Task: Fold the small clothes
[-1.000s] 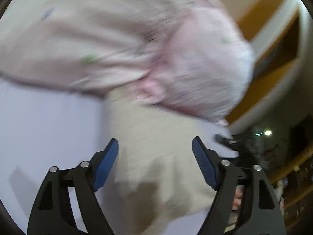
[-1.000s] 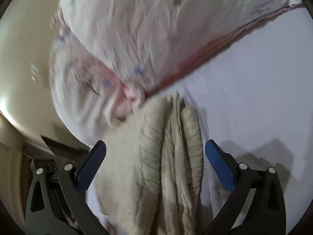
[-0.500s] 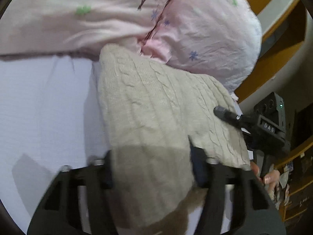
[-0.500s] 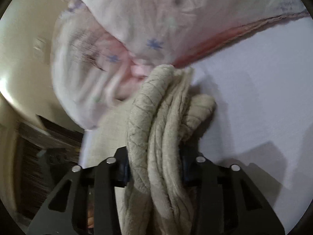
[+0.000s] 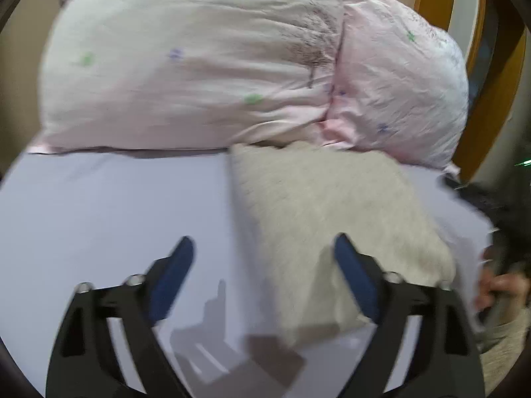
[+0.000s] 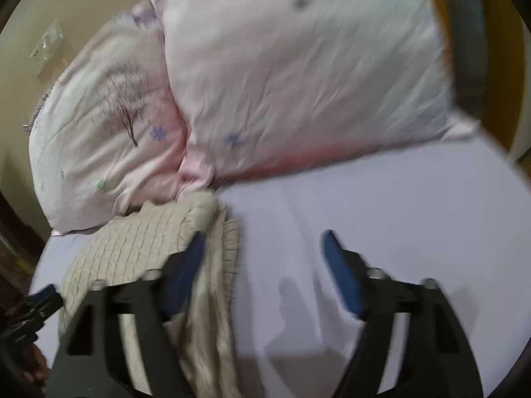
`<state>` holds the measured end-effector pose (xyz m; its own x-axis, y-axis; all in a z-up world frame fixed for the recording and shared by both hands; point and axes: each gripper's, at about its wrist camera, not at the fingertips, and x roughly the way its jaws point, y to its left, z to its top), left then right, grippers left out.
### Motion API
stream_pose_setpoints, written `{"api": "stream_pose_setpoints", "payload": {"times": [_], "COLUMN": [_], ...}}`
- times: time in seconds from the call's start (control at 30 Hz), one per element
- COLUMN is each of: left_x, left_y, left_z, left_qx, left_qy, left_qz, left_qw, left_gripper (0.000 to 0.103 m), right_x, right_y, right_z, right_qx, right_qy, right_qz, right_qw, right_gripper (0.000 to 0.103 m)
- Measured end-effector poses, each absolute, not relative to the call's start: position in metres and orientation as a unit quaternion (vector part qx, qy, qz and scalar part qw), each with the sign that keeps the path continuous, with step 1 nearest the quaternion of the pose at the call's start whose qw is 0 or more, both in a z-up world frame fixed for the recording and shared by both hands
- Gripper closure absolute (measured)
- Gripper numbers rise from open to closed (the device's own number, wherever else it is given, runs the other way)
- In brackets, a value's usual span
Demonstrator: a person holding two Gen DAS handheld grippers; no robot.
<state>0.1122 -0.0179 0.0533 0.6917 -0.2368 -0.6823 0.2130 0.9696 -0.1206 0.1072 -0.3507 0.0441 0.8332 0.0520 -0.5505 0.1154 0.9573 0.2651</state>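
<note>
While both grippers hang with fingers apart over a lavender bed sheet [image 5: 99, 205], the left gripper [image 5: 262, 272] view shows the folded beige knit garment [image 5: 325, 205] flat below pink pillows [image 5: 199, 66], and the right gripper [image 6: 262, 262] view alone reveals its stacked edges.

Soft indoor light is falling from above me; my grippers are casting grey shadows on the sheet [image 5: 99, 205]. Motion blur is smearing both views, and fisheye edges are bending into black.
</note>
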Motion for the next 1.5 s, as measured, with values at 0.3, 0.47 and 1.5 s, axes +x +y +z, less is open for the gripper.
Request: {"api": "stream_pose_setpoints", "payload": {"times": [0.3,0.47,1.5], "left_x": [0.066,0.062,0.059], "left_y": [-0.025,-0.040,-0.034], "left_z": [0.019,0.001,-0.008], "left_qx": [0.045,0.082,0.048], "left_qy": [0.430,0.447,0.442], "left_qz": [-0.071,-0.062,-0.072], "left_qw": [0.899,0.889,0.893], "left_gripper": [0.001,0.001,0.001], "right_x": [0.040,0.046,0.064], "right_y": [-0.287,-0.246,-0.225], "right_z": [0.007,-0.010,-0.032], "right_qx": [0.094,0.036,-0.015], "right_qy": [0.383,0.412,0.438], "right_qz": [0.060,0.030,0.009], "right_qw": [0.917,0.910,0.899], "right_gripper": [0.002,0.002,0.002]}}
